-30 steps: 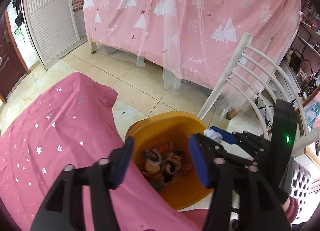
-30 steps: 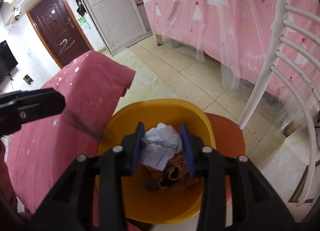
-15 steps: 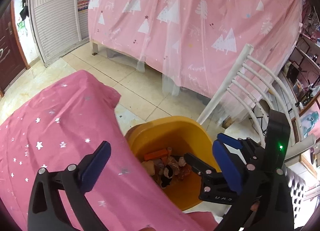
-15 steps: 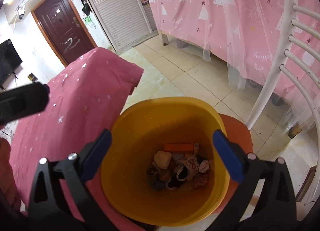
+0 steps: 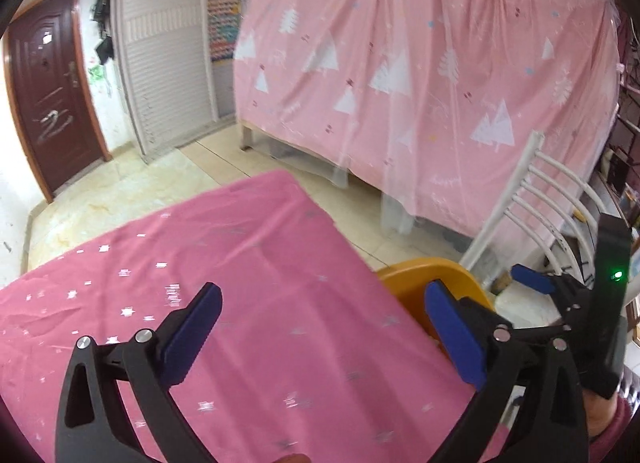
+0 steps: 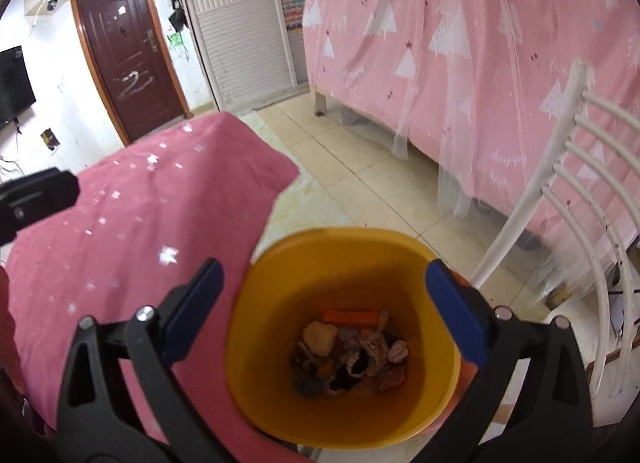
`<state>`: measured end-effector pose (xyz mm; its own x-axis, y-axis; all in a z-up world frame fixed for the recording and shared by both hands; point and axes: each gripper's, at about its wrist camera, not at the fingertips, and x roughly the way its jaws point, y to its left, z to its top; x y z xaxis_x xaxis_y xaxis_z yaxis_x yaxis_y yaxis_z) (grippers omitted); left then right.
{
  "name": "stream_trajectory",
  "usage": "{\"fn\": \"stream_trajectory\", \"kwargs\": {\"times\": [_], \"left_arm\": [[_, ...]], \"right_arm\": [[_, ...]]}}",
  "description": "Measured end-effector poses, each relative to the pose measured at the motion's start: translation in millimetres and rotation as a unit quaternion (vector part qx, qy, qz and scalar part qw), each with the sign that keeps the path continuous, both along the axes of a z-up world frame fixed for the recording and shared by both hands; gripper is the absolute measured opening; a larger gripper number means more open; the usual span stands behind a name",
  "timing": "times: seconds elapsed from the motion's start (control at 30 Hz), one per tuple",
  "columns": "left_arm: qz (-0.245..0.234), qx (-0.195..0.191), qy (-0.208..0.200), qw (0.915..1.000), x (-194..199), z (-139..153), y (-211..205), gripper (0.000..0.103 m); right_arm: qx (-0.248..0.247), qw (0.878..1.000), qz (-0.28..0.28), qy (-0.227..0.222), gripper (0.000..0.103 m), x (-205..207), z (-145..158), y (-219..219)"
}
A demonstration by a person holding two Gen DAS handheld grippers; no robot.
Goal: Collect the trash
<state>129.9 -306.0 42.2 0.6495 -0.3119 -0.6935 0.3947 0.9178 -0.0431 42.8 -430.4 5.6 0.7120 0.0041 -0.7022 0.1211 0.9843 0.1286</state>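
we hold both grippers wide and empty; the yellow bin lies directly below the right gripper, right of the left gripper.

The right gripper, jaws wide and empty, hangs above the trash-filled yellow bin.

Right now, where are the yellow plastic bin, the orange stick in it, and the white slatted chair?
Yellow plastic bin (image 6: 256, 343), right wrist view, inner left wall.
Orange stick (image 6: 350, 317), right wrist view, its middle.
White slatted chair (image 6: 532, 199), right wrist view, near upright post.
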Motion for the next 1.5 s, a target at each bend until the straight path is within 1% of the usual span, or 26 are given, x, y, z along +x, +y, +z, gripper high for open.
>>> {"fn": "stream_trajectory", "kwargs": {"times": [0.13,0.33,0.47,0.6,0.73,0.87,1.03,1.2,1.3,1.5], "left_arm": [[0.027,-0.010,-0.023,0.9993,-7,10,30,0.095],[0.059,-0.020,-0.043,0.9972,-19,17,74,0.095],[0.083,-0.015,-0.062,0.9945,-29,15,106,0.095],[0.106,-0.008,-0.072,0.9917,-42,11,136,0.095],[0.130,-0.013,-0.080,0.9882,-55,6,169,0.095],[0.149,-0.015,-0.080,0.9854,-68,1,201,0.095],[0.169,-0.017,-0.087,0.9817,-81,0,230,0.095],[0.188,-0.027,-0.078,0.9786,-88,-7,256,0.095],[0.203,-0.029,-0.074,0.9760,-90,-13,270,0.095],[0.224,-0.037,-0.069,0.9714,-96,-21,290,0.095]], "right_arm": [[-0.010,1.000,0.016,-0.022,0.097,-1,18,26],[-0.010,0.998,0.050,-0.046,0.097,-3,38,71],[-0.003,0.996,0.077,-0.054,0.097,-4,42,100],[-0.008,0.992,0.114,-0.050,0.097,-5,41,136],[-0.009,0.990,0.128,-0.059,0.097,-9,43,162],[-0.015,0.988,0.136,-0.075,0.097,-14,46,185],[-0.026,0.985,0.146,-0.093,0.097,-24,48,209],[-0.042,0.980,0.159,-0.110,0.097,-31,47,229],[-0.055,0.977,0.172,-0.112,0.097,-34,45,240],[-0.053,0.975,0.184,-0.109,0.097,-38,40,250]]}}
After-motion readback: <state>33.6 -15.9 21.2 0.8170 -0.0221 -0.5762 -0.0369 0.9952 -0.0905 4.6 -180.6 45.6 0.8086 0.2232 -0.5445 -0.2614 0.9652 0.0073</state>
